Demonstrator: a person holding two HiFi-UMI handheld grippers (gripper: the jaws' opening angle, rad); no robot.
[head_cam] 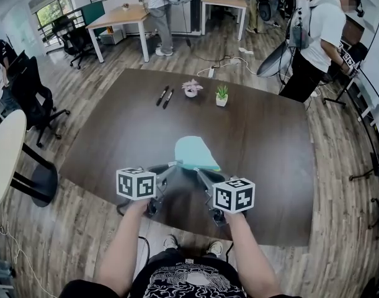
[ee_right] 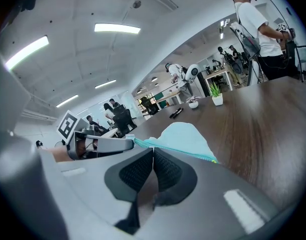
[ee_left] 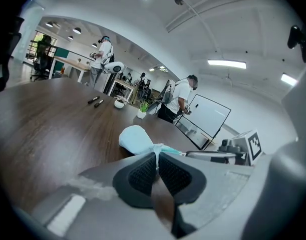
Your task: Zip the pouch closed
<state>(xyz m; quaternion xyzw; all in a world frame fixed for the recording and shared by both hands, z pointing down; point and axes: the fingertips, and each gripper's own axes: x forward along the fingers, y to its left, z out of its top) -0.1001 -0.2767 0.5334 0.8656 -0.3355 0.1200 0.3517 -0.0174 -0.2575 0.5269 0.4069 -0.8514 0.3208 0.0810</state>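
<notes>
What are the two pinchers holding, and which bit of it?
Both hold the light blue pouch. The left gripper pinches a thin tab at its near corner, and the right gripper seems to pinch its zipper edge.

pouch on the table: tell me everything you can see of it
The pale mint fabric pouch looks soft and is rounded at its far end, which rests on the dark brown wooden table. A darker teal zipper runs along its near edge. That edge is held between the left gripper and the right gripper, both shut on it. Whether the zipper is closed cannot be told.
</notes>
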